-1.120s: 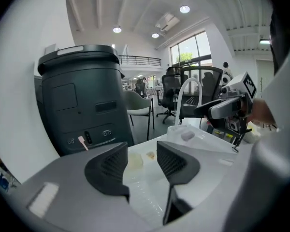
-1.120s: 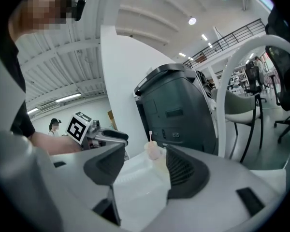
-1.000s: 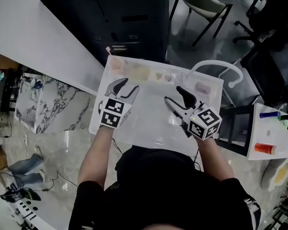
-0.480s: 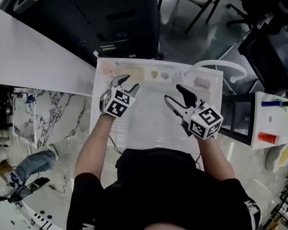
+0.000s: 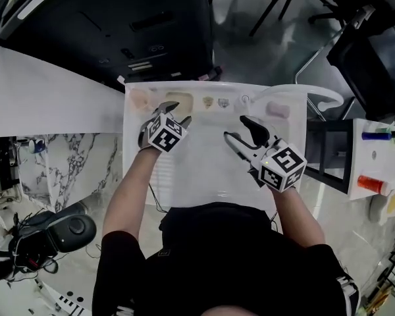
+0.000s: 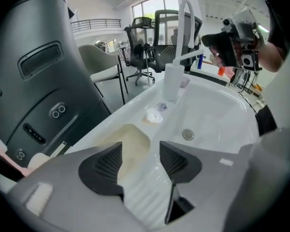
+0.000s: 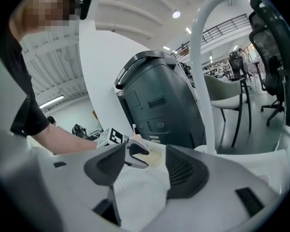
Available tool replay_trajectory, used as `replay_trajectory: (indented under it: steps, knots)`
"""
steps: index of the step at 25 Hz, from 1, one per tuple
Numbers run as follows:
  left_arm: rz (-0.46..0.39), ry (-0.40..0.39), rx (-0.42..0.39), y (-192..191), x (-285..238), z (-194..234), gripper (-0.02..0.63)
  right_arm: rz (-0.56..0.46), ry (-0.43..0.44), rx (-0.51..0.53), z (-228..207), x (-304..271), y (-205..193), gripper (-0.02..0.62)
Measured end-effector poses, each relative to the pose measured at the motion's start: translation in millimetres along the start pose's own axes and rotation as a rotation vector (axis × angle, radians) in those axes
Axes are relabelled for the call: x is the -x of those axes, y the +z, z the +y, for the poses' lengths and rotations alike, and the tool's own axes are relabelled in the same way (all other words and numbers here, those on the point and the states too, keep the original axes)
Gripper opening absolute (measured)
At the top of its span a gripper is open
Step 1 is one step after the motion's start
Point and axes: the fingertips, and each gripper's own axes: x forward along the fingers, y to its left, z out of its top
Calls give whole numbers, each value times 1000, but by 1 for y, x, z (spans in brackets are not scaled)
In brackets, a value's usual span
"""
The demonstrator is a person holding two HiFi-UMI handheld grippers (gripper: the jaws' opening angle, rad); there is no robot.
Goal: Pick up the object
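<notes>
A white basin [image 5: 204, 170] holds several small things along its far rim. A beige pad [image 5: 179, 101] lies there, with a pale pink piece [image 5: 139, 99] to its left. My left gripper [image 5: 176, 113] hovers just short of the beige pad [image 6: 130, 146]; its jaws are opening and nothing is between them. Right of the pad lie a small white-orange bit [image 6: 154, 116] and a small clear bit [image 6: 161, 106]. My right gripper [image 5: 240, 131] stands open and empty over the basin's middle, and in its own view the right gripper [image 7: 144, 170] faces the left one.
A white arched faucet [image 5: 309, 92] rises at the basin's far right, with a pink item [image 5: 277, 109] by its base. A dark grey machine [image 5: 118, 25] stands behind the basin. A white side shelf [image 5: 375, 170] at right carries an orange bottle [image 5: 370, 184] and a blue pen [image 5: 375, 136].
My left gripper has moved forward to the basin's far rim, up to the beige pad. The right gripper has barely moved.
</notes>
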Motion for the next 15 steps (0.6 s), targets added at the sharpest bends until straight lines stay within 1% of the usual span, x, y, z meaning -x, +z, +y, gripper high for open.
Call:
replay_trajectory:
  steps: [4, 8, 10, 13, 14, 15]
  knots:
    - [71, -17, -47, -13, -19, -4, 233, 5, -1, -10, -4, 0, -3, 265]
    - [129, -2, -84, -23, -33, -7, 233, 7, -9, -17, -8, 4, -7, 265]
    - [145, 27, -100, -26, -37, -5, 233, 6, -13, -20, -8, 6, -8, 265]
    - [155, 92, -132, -26, -41, 2, 230, 8, -17, -25, -8, 9, -9, 265]
    - [161, 117, -138, -25, -42, 4, 222, 9, -18, -26, -7, 10, -10, 264]
    - [170, 141, -144, -25, -42, 7, 197, 9, -17, -26, -6, 11, -10, 264]
